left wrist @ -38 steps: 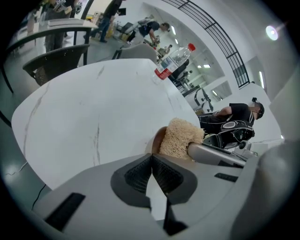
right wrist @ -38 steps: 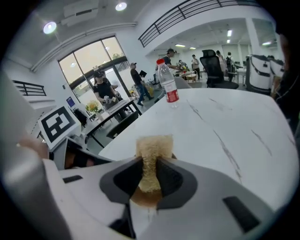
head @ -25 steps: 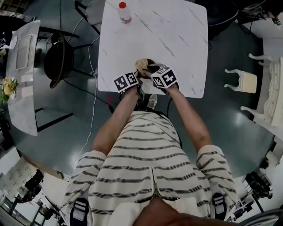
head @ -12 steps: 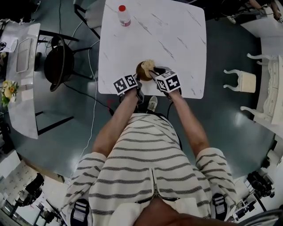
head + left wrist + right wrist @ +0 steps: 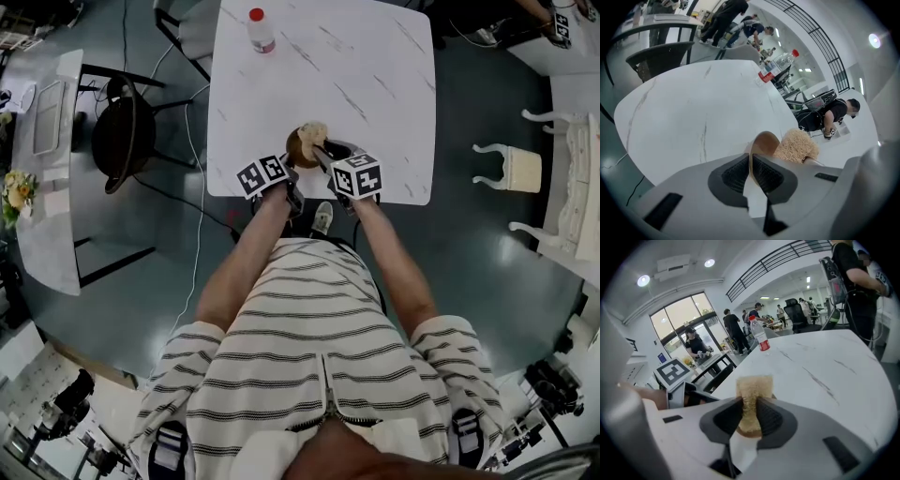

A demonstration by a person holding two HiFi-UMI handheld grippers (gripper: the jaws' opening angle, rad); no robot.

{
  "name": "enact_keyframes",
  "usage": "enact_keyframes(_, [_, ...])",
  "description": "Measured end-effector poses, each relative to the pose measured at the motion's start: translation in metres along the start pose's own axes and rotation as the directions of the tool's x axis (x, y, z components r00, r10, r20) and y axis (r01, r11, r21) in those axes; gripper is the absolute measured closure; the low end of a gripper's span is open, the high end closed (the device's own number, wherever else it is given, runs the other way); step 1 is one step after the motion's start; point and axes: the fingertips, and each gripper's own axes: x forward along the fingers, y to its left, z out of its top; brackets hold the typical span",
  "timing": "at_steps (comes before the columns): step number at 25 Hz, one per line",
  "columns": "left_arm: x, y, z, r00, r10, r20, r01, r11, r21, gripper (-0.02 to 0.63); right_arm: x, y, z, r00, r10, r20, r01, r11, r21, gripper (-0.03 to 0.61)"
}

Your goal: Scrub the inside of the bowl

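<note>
Pinching bowl (image 5: 765, 142) rim, left claw (image 5: 751, 165); right claw (image 5: 750, 417) clamped on scrubber (image 5: 753, 392) over bowl.

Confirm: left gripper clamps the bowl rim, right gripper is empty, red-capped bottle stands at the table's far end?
Not quite: the right gripper isn't empty; it is shut on a tan scrubbing pad, as the right gripper view shows. The rest holds: left gripper on the bowl rim, bottle at the table's far end.
</note>
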Motion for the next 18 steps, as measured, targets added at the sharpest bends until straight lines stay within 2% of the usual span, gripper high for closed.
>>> enact_keyframes(2, [-0.002,0.0,0.001,1.0,-0.006,0.004,0.006,1.0,-0.002,0.602,-0.001,0.001,0.0,1.0,0.0,0.007,0.0,1.0,0.0,0.482])
enact_keyframes(6, [-0.009,-0.002,0.002,0.999,-0.033,0.018,0.033,0.999,-0.011,0.536,-0.007,0.003,0.001,0.999,-0.007,0.033,0.007,1.0,0.003,0.482])
enact_keyframes(9, [-0.018,-0.007,0.006,0.998,-0.042,0.042,0.041,0.999,0.016,0.523,-0.015,0.007,0.006,0.997,-0.012,0.074,0.011,1.0,0.02,0.482])
enact_keyframes(11, [-0.028,-0.012,0.011,0.996,-0.052,0.067,0.049,0.997,0.053,0.522,-0.021,0.011,0.01,0.995,-0.02,0.101,0.016,0.999,0.036,0.482])
enact_keyframes(15, [-0.057,-0.029,0.022,0.987,-0.078,0.137,0.052,0.982,0.183,0.522,-0.035,0.019,0.018,0.985,-0.053,0.163,0.045,0.998,0.051,0.482])
enact_keyframes(18, [-0.076,-0.045,0.029,0.975,-0.112,0.193,0.062,0.966,0.249,0.522,-0.05,0.027,0.029,0.975,-0.079,0.209,0.078,0.997,0.014,0.482])
